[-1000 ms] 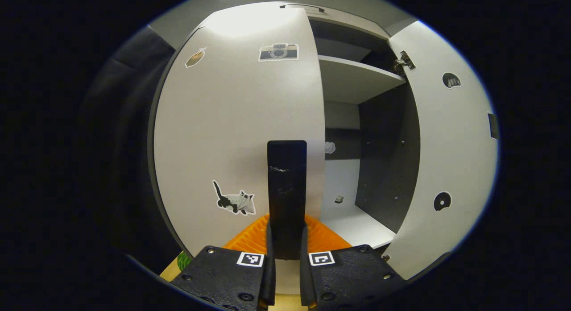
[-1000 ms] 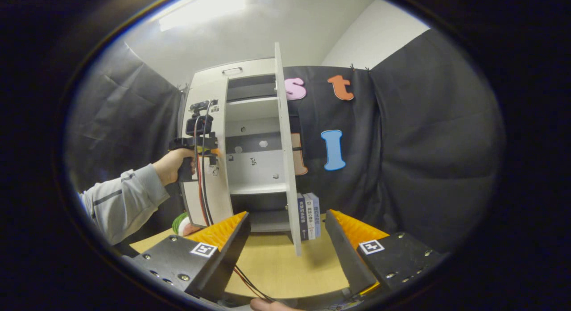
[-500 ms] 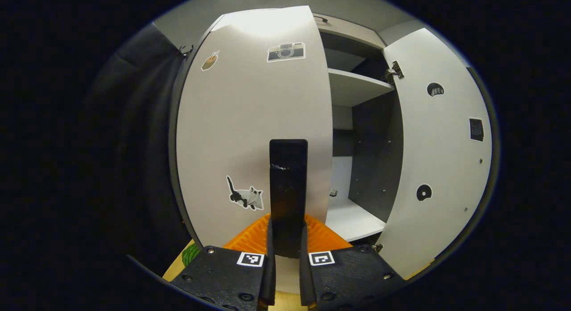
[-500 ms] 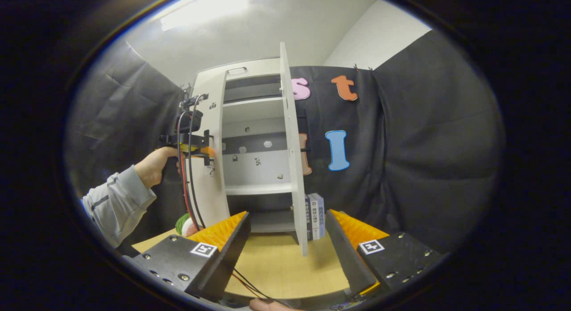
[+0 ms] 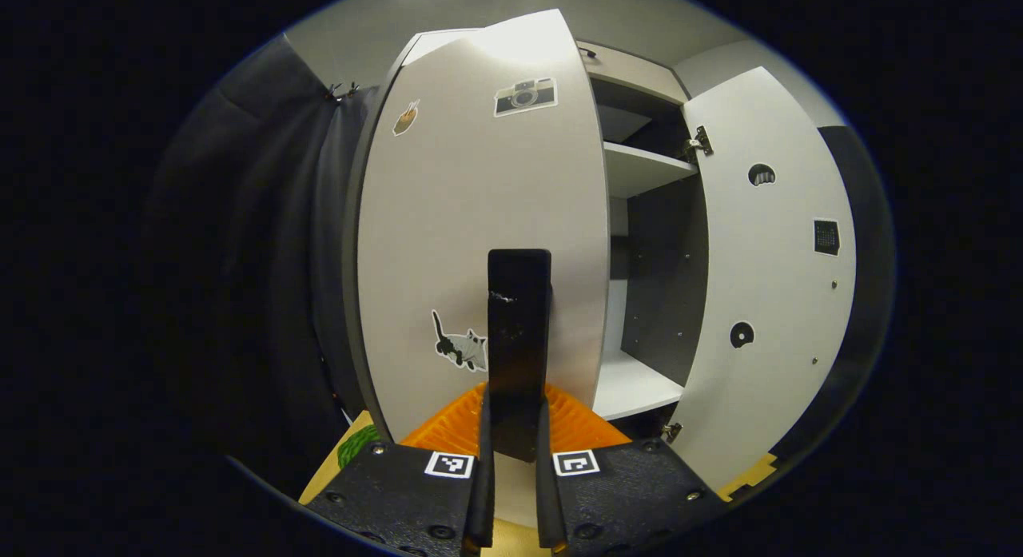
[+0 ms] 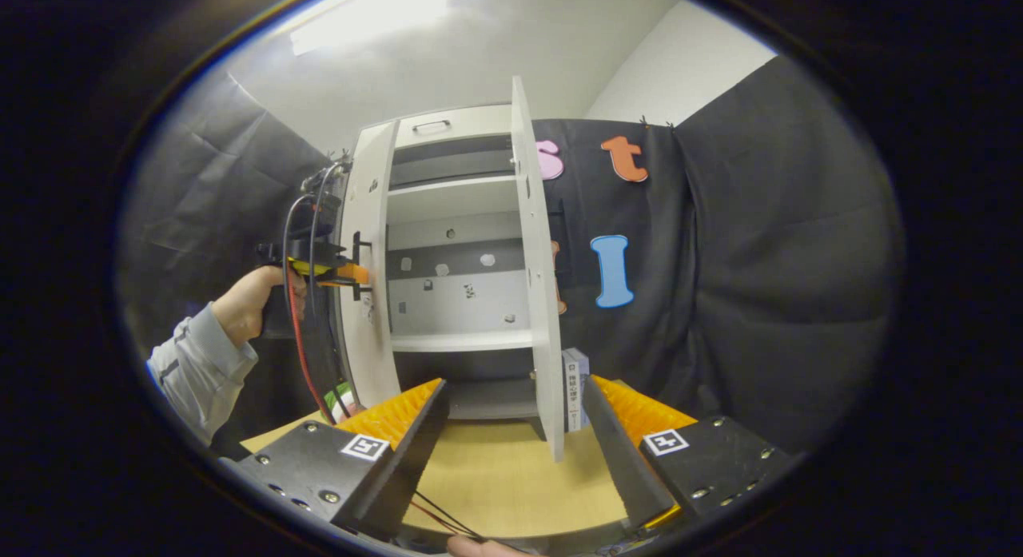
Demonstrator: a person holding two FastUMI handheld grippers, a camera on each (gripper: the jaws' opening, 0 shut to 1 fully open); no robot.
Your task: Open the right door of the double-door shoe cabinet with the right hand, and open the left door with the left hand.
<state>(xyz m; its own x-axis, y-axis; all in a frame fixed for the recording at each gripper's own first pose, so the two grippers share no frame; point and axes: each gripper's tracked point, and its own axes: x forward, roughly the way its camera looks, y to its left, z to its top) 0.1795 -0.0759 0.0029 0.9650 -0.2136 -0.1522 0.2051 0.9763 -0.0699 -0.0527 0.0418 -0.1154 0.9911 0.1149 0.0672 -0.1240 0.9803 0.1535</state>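
Note:
In the left gripper view the white left door (image 5: 479, 221), with a camera sticker and a cat sticker, stands part open. Its upright black handle (image 5: 518, 317) runs between the fingers of my left gripper (image 5: 515, 409), which is shut on it. The right door (image 5: 767, 301) stands wide open beside it, baring the shelves (image 5: 643, 161). In the right gripper view the shoe cabinet (image 6: 459, 221) stands on the table, the left door (image 6: 368, 301) swung out and the right door (image 6: 539, 285) seen edge-on. My right gripper (image 6: 515, 385) hangs open in front of the cabinet, away from it, with nothing between its fingers.
A hand (image 6: 248, 301) with a grey sleeve holds the left gripper (image 6: 352, 273) at the left door. Upright books (image 6: 575, 385) stand right of the cabinet on the wooden table (image 6: 511, 469). A green and white object (image 6: 340, 397) lies by the cabinet's left foot. Black cloth walls surround the booth.
The left door has swung further out with my left gripper on its handle. The right door and the open right gripper have scarcely moved.

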